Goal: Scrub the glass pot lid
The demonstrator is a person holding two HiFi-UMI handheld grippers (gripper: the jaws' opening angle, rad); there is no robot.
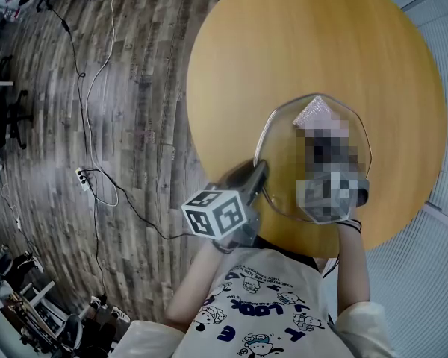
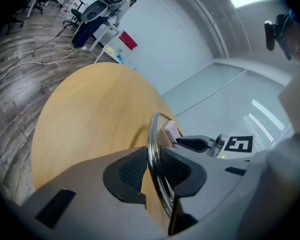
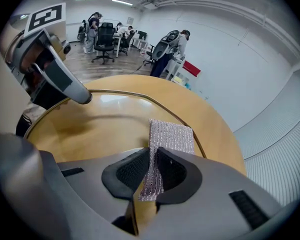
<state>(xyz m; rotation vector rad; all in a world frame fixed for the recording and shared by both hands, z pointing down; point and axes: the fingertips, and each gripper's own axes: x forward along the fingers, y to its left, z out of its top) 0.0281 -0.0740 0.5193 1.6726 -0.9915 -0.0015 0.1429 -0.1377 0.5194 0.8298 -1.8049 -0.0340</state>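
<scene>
The glass pot lid (image 1: pixel 282 155) is held up on edge over the round wooden table (image 1: pixel 284 36). My left gripper (image 1: pixel 259 173) is shut on its metal rim (image 2: pixel 154 149), which runs between the two pads. My right gripper (image 3: pixel 152 171) is shut on a silvery scrub pad (image 3: pixel 171 136), and the pad lies flat against the glass (image 3: pixel 100 124). In the head view the pad (image 1: pixel 316 112) shows at the lid's far edge; the right gripper there is mostly hidden by a mosaic patch. In the right gripper view the left gripper (image 3: pixel 65 81) holds the rim at upper left.
Wood-plank floor lies left of the table, with cables and a power strip (image 1: pixel 81 176). Far behind, people and office chairs (image 3: pixel 102 34) stand by desks, and one person bends over a machine (image 3: pixel 172 41). Ribbed white panels border the table's right side.
</scene>
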